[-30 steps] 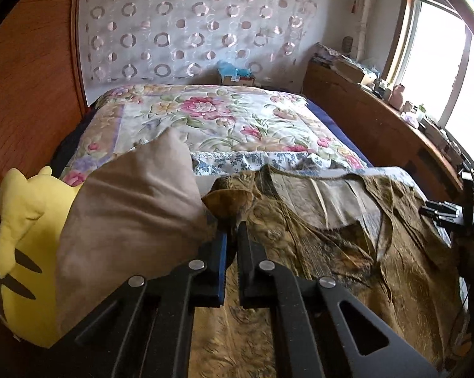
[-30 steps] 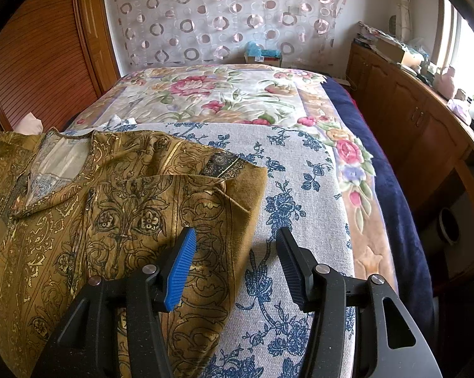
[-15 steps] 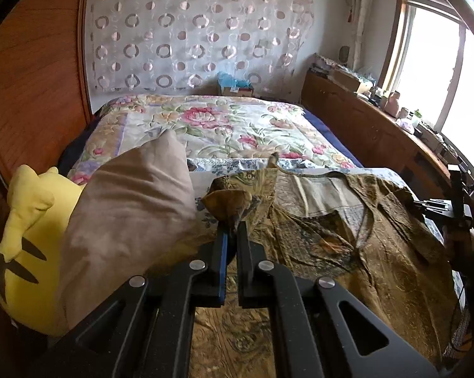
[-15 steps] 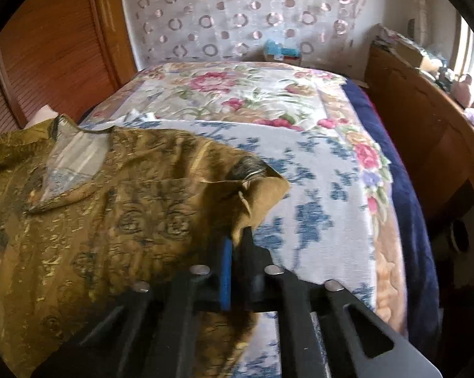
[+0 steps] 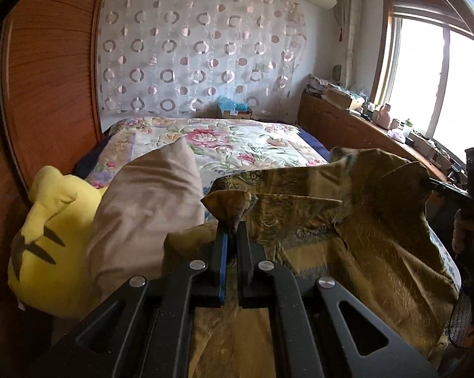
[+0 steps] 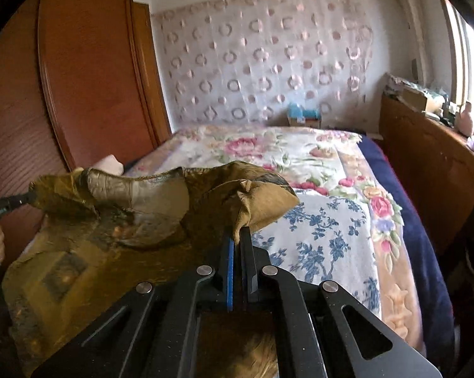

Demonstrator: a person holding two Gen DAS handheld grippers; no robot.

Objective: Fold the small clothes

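Observation:
A gold patterned shirt (image 5: 347,239) hangs stretched between both grippers above the bed. My left gripper (image 5: 232,230) is shut on the shirt's left sleeve end, which bunches over its tips. My right gripper (image 6: 237,236) is shut on the other sleeve end of the same shirt (image 6: 117,239). In the left wrist view the right gripper (image 5: 438,186) shows at the far right with cloth pinched in it. The right wrist view catches the left gripper (image 6: 19,201) at the far left edge, also gripping cloth. The shirt's collar and pale lining face up.
A tan pillow (image 5: 142,208) and a yellow plush toy (image 5: 44,239) lie left of the shirt. The bed carries a floral quilt (image 6: 268,148) and a blue-flowered sheet (image 6: 328,239). A wooden wardrobe (image 6: 85,72) stands left; a wooden counter (image 6: 432,157) with clutter runs along the window on the right.
The right gripper went from open beside the sleeve to shut on it. Both grippers then rose and lifted the shirt's upper part off the bed.

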